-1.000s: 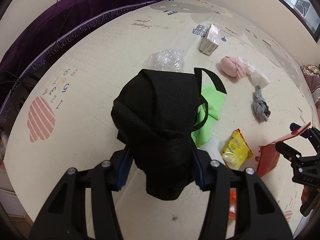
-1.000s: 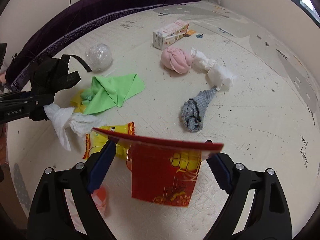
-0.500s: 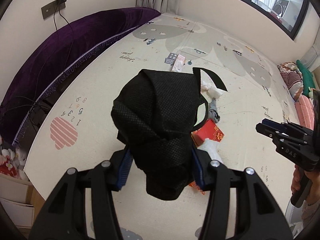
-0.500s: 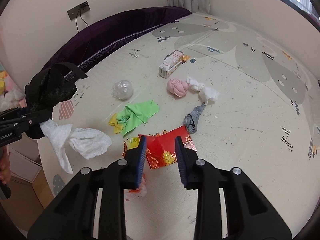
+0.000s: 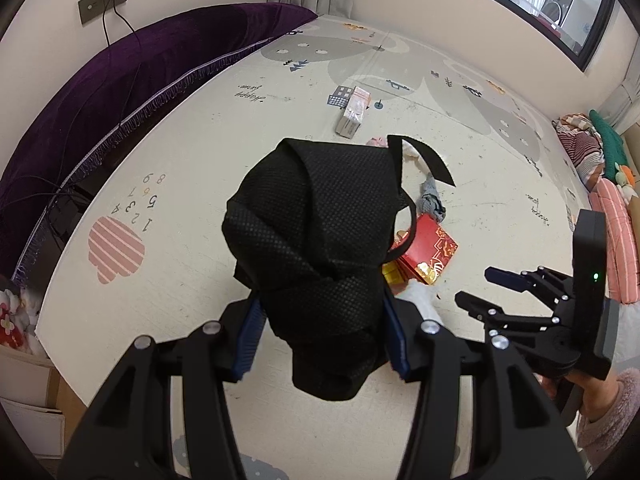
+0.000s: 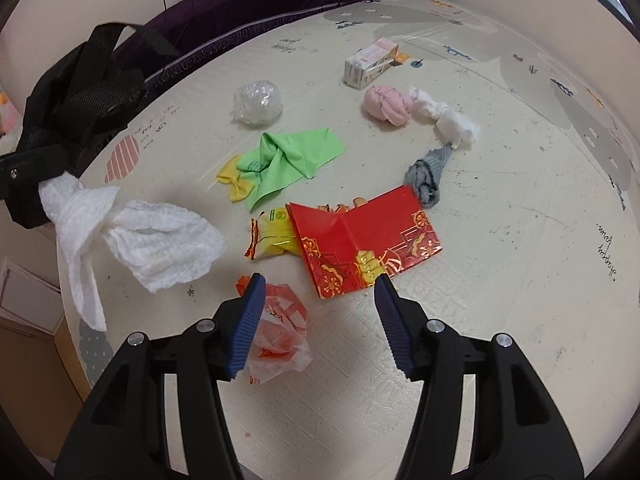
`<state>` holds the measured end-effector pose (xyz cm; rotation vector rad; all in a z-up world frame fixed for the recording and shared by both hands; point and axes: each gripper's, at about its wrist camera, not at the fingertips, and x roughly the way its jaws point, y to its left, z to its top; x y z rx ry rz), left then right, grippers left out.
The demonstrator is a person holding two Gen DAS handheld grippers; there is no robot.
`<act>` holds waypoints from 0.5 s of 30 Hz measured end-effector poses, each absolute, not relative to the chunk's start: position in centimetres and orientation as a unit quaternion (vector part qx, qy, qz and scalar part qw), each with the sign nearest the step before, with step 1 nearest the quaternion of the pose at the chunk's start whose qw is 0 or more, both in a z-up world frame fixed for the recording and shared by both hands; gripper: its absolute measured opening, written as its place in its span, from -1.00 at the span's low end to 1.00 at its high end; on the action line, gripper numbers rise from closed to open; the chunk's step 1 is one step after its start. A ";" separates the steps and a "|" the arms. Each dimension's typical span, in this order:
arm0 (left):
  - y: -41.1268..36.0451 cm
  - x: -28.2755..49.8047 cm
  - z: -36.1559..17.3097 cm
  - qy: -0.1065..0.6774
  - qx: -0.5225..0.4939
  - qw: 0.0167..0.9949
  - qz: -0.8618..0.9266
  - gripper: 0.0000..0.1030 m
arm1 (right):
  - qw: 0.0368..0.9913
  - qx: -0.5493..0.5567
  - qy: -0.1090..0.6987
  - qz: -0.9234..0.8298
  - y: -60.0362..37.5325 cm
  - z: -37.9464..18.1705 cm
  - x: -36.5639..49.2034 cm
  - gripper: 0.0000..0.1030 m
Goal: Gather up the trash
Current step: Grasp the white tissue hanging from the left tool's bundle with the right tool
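Note:
My left gripper is shut on a crumpled black mesh bag held above the play mat. In the right wrist view a white paper towel hangs from the same grip, under the bag. My right gripper hovers over the mat; its jaws are opening and nothing is between them. A folded red envelope lies on the mat just beyond its fingertips, partly over a yellow snack wrapper. An orange-and-white plastic bag lies under the left finger. The left wrist view shows the right gripper at the right, held by a hand.
Spread on the mat are a green cloth, a yellow bow, a clear plastic ball, a small carton, a pink sock ball, a white rag and a grey sock. A purple cushion lines the far wall.
The right gripper let go of the red envelope, which now lies on the mat, then narrowed and widened again. Both grippers rose; the left still carries the bag.

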<state>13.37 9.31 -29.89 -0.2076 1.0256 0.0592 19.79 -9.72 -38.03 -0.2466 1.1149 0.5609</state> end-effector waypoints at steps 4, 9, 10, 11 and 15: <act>9.7 13.9 -30.8 0.491 -0.108 0.864 0.029 0.01 | 0.802 -0.099 0.510 0.294 -8.4 -37.6 19.2 0.06; 10.0 14.3 -31.4 0.493 -0.110 0.863 0.032 0.01 | 0.797 -0.092 0.490 0.342 -6.7 -35.6 17.6 0.11; 10.1 14.3 -31.4 0.493 -0.110 0.863 0.033 0.01 | 0.794 -0.091 0.488 0.349 -6.4 -35.3 17.4 0.12; 10.1 14.4 -31.4 0.493 -0.109 0.863 0.033 0.01 | 0.791 -0.090 0.487 0.358 -6.1 -35.0 17.1 0.12; 10.2 14.4 -31.2 0.492 -0.110 0.863 0.030 0.01 | 0.785 -0.096 0.475 0.386 -4.8 -34.1 16.4 0.12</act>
